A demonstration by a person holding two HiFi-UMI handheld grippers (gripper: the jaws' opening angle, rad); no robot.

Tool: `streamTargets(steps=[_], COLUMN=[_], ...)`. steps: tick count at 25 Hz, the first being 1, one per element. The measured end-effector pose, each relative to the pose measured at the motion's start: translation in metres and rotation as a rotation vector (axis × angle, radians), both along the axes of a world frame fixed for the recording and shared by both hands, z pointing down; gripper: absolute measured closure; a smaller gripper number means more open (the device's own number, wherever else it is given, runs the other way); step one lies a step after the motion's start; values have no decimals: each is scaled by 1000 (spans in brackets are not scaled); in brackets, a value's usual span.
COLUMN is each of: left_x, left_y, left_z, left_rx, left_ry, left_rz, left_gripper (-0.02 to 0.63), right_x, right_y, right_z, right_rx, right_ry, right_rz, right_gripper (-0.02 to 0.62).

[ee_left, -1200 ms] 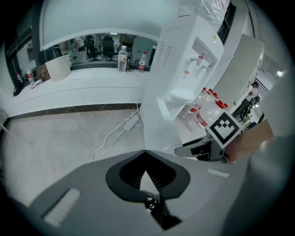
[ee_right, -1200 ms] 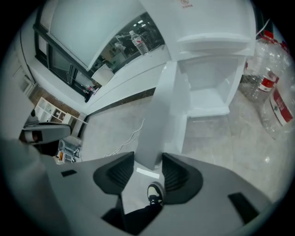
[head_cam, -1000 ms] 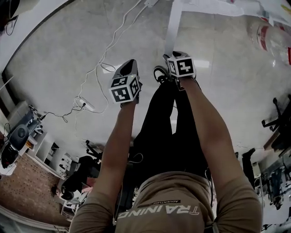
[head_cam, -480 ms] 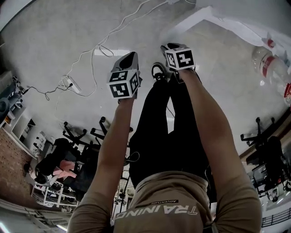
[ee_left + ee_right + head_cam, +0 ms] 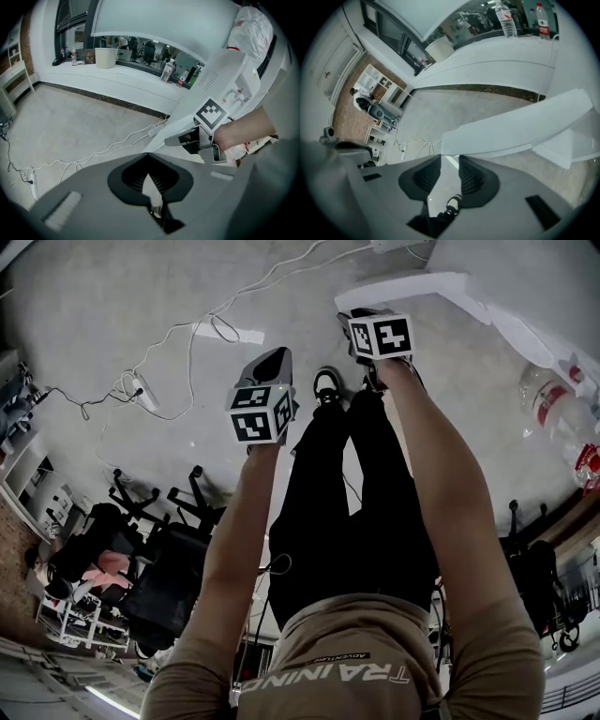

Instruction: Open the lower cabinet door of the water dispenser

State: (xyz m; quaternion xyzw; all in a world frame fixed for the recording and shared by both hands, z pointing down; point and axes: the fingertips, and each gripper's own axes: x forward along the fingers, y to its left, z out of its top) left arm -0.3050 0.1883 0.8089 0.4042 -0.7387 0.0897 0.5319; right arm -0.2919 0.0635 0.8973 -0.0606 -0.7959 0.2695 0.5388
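The white water dispenser [image 5: 441, 279] stands at the top right of the head view, and its front with the taps [image 5: 234, 91] shows in the left gripper view. My right gripper [image 5: 361, 315] hangs just short of its lower part; its jaws have just been closing. In the right gripper view it [image 5: 445, 157] is open with nothing between the pads, and the dispenser's white panel [image 5: 520, 126] lies right beyond the tips. My left gripper [image 5: 272, 360] hangs over bare floor to the left. In its own view it [image 5: 149, 157] has tips that meet, empty.
White cables and a power strip [image 5: 141, 395] trail across the grey floor at the left. Office chairs [image 5: 159, 521] stand at the lower left. A large water bottle [image 5: 548, 395] lies right of the dispenser. The person's shoe [image 5: 325, 385] sits between the grippers.
Both grippers have moved toward the dispenser, the right one further. The dispenser has come further into the head view at top right. The right jaws have narrowed.
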Motion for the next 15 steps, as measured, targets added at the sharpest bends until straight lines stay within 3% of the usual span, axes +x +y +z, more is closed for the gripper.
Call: streamTargets(steps=[2, 3, 6, 9, 15], left_x=[2, 3, 11, 19, 25], left_y=[1, 0, -5, -13, -35], left_z=[1, 0, -7, -18, -51], left_rx=[3, 4, 16, 41, 106], left_ry=[5, 8, 13, 2, -69], left_rz=[-13, -21, -36, -23, 47], left_gripper=[605, 605, 606, 605, 605], right_x=[3, 6, 14, 15, 16], right_y=[-2, -5, -14, -15, -2], right_z=[0, 0, -4, -19, -84], right_rx=[26, 46, 42, 25, 122], right_ry=[8, 13, 14, -7, -165], right_rz=[-56, -71, -50, -58, -225], right_gripper=[481, 545, 579, 588, 588])
